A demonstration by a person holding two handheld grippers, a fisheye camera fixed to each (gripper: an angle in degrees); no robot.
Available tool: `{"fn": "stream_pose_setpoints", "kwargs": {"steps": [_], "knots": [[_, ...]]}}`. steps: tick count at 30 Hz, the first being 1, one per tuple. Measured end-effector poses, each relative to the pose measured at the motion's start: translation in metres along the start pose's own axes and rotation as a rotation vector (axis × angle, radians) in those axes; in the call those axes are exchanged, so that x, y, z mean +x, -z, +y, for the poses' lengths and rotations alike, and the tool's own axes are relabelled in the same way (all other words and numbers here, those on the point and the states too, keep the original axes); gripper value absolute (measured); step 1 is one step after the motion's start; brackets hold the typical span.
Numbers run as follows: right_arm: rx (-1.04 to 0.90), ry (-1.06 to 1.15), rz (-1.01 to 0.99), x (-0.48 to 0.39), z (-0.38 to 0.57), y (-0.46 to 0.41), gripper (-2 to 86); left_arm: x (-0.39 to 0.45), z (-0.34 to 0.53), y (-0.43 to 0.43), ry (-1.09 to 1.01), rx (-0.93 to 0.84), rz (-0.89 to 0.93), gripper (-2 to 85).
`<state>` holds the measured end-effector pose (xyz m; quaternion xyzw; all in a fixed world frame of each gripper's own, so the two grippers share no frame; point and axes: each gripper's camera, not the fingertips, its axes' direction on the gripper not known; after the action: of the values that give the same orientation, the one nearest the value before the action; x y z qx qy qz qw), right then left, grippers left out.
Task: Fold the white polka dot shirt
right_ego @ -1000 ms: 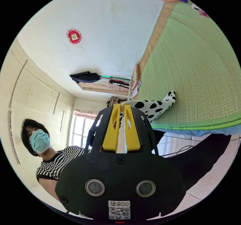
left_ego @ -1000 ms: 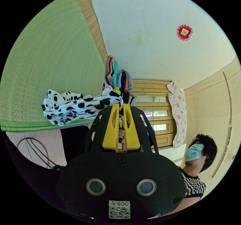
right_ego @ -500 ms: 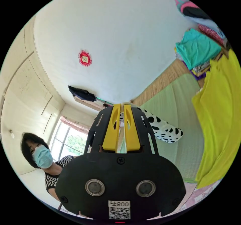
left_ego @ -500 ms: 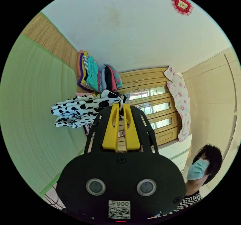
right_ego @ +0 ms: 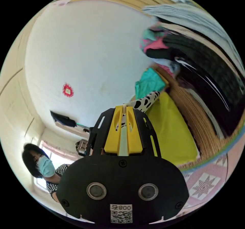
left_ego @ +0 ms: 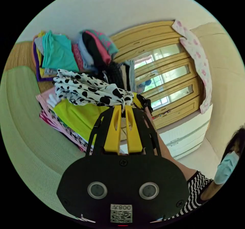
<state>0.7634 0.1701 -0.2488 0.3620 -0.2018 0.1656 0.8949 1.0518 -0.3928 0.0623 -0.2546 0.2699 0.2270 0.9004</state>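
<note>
The white polka dot shirt [left_ego: 86, 88] hangs bunched in the air, stretching left from the tips of my left gripper [left_ego: 123, 108], whose yellow jaws are shut on its edge. It hovers over a yellow garment [left_ego: 76, 114] on top of a stack. In the right gripper view, my right gripper [right_ego: 122, 109] is shut on another edge of the shirt [right_ego: 144, 101], which runs up and right from the jaw tips, above the same yellow garment [right_ego: 168, 129]. The other gripper [left_ego: 143, 102] shows just right of the left jaw tips.
A green mat [left_ego: 23, 126] lies at the left. Stacks of folded clothes [left_ego: 58, 50] stand behind the shirt. A wooden window frame [left_ego: 163, 68] and a floral cloth [left_ego: 199, 60] are at the right. A person in a striped top [right_ego: 54, 175] stands nearby. Dark clothes [right_ego: 204, 68] pile at the right.
Both grippers have carried the shirt away from the green mat and over the stack with the yellow garment; the two views have swung toward the clothes piles. Both grips hold unchanged.
</note>
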Motion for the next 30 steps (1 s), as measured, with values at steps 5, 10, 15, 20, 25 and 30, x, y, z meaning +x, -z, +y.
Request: {"fn": "stream_pose_setpoints", "kwargs": {"steps": [5,10,15,20,25,30], "knots": [[0.017,-0.109,-0.027,0.096,0.027,0.033,2.0,0.023,-0.005,-0.026,0.071,-0.072,0.038,2.5],[0.011,-0.078,-0.011,0.125,0.022,0.06,1.9,0.08,-0.033,-0.019,0.021,-0.096,-0.001,2.5],[-0.011,-0.071,0.075,0.144,0.016,0.081,2.0,0.13,-0.057,-0.022,0.012,-0.134,-0.026,2.6],[0.002,-0.141,0.089,0.183,0.016,0.095,2.0,0.151,-0.066,-0.03,0.073,-0.167,-0.044,2.7],[0.007,-0.16,0.085,0.207,0.014,0.108,2.1,0.168,-0.076,-0.022,0.131,-0.168,-0.007,2.7],[0.003,-0.117,0.094,0.205,0.014,0.123,1.9,0.199,-0.092,-0.011,0.111,-0.183,-0.007,2.7]]}}
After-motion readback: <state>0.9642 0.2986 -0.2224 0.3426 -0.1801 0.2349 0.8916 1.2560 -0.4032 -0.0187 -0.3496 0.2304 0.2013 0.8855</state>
